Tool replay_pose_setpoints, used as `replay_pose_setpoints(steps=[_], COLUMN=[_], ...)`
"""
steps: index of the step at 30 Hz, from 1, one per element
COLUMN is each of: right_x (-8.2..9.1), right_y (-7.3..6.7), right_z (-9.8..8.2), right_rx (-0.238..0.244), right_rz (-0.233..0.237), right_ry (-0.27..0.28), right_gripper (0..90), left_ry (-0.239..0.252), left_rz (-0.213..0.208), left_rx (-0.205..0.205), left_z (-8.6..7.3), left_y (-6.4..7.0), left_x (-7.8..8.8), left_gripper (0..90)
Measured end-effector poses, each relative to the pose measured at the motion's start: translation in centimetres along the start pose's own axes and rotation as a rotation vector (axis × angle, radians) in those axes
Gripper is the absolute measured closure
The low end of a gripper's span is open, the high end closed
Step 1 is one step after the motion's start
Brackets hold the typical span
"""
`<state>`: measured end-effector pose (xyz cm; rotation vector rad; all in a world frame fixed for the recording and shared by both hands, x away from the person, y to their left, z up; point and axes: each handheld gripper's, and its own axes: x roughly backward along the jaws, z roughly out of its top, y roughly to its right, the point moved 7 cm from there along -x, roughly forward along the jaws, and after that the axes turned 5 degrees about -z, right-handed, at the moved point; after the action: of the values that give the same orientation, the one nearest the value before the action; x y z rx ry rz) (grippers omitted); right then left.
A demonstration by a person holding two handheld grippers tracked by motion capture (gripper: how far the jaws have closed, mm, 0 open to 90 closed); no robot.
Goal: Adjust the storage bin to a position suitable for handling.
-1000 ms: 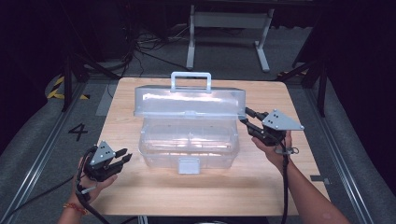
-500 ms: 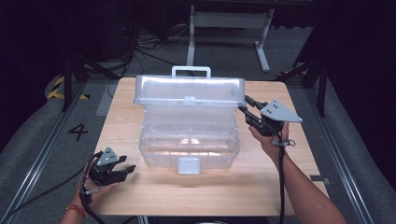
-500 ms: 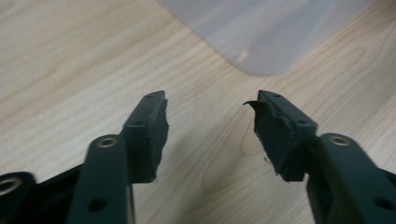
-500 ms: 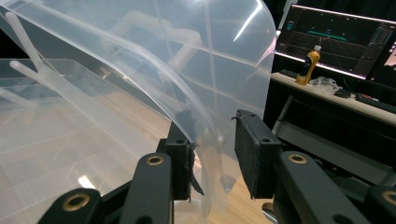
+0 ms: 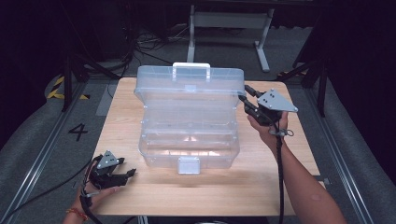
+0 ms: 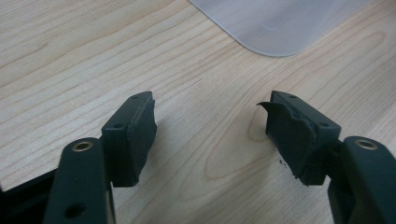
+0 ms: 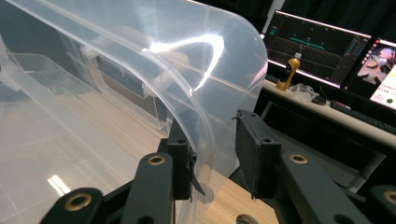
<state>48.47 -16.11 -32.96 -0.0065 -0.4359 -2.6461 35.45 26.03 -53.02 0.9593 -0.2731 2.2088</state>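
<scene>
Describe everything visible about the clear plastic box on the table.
The box is see-through plastic, rectangular with rounded corners, and sits at the middle of the wooden table. Its hinged lid stands raised at the far side, with a pale handle on top. A frosted latch hangs at the front wall. Nothing can be made out inside. The right tool straddles the lid's right edge, which passes between its jaws; one pad lies against it. The left tool rests apart at the table's near left.
</scene>
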Motion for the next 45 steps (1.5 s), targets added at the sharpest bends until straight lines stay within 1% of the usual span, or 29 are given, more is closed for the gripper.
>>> replay_pose_setpoints(steps=[1,2,3,6,10,11,12,13,15,19,25,27,28,31,32,33,34,38,41,45], right_x=[-0.2,-0.5,-0.7,-1.4,-1.8,-2.2,-2.2,-2.6,-2.8,-3.8,-5.3,-5.8,-6.0,-6.5,-7.1,-7.1,-7.5,-8.0,-8.4,-8.8], right_y=[0.1,0.2,0.3,0.7,1.0,1.2,1.2,1.4,1.5,1.8,2.4,2.5,2.6,2.9,3.2,3.2,3.3,3.5,3.8,3.9], right_z=[0.1,0.2,0.3,0.7,1.1,1.2,1.2,1.3,1.4,1.7,1.9,2.0,2.0,2.0,2.0,2.0,1.9,1.8,1.7,1.6], right_rx=[-0.015,-0.019,-0.019,-0.04,-0.038,-0.035,-0.035,-0.033,-0.03,-0.001,-0.032,-0.026,-0.023,-0.032,-0.042,-0.042,-0.031,-0.052,-0.05,-0.051], right_rz=[-0.013,-0.028,-0.034,-0.048,-0.061,-0.076,-0.076,-0.092,-0.095,-0.14,-0.157,-0.165,-0.173,-0.168,-0.163,-0.163,-0.169,-0.158,-0.156,-0.15], right_ry=[-0.001,-0.001,-0.003,-0.01,-0.014,-0.022,-0.022,-0.026,-0.032,-0.037,-0.063,-0.075,-0.078,-0.095,-0.103,-0.103,-0.109,-0.121,-0.134,-0.138], right_gripper=[69.7,70.3,71.0,73.6,76.3,77.4,77.4,78.6,79.0,81.5,84.0,84.9,85.1,85.3,85.3,85.3,85.4,85.5,85.5,85.4], left_ry=[0.0,0.0,0.0,-0.001,0.0,-0.001,-0.001,-0.001,-0.001,-0.001,0.0,0.002,0.001,0.003,0.003,0.003,0.003,0.003,0.007,0.007], left_rz=[-0.002,-0.001,0.0,0.002,0.002,0.002,0.002,0.002,0.002,0.001,0.002,-0.001,0.006,0.008,0.008,0.009,0.009,0.01,0.014,0.014], left_rx=[0.004,0.005,0.004,0.003,0.004,0.004,0.004,0.004,0.004,0.004,0.006,0.009,0.004,0.003,0.003,0.004,0.003,0.003,0.004,0.003], left_z=[0.0,0.0,0.0,0.0,0.0,0.0,0.0,0.0,0.0,0.0,0.0,0.0,0.0,0.0,0.1,0.1,0.0,0.0,0.1,0.1], left_y=[0.0,0.0,0.0,0.0,0.0,0.0,0.0,0.0,0.0,0.0,0.0,0.0,-0.1,-0.1,-0.2,-0.1,-0.1,-0.1,-0.1,-0.2], left_x=[0.0,0.0,0.0,0.0,0.0,0.0,0.0,0.0,0.0,0.0,0.0,0.0,0.0,0.0,0.0,0.0,0.0,0.0,-0.1,-0.1], left_gripper=[32.8,32.8,32.8,32.6,32.6,32.6,32.6,32.5,32.5,32.5,32.4,32.4,32.4,32.3,32.4,32.4,32.4,32.3,32.3,32.3])
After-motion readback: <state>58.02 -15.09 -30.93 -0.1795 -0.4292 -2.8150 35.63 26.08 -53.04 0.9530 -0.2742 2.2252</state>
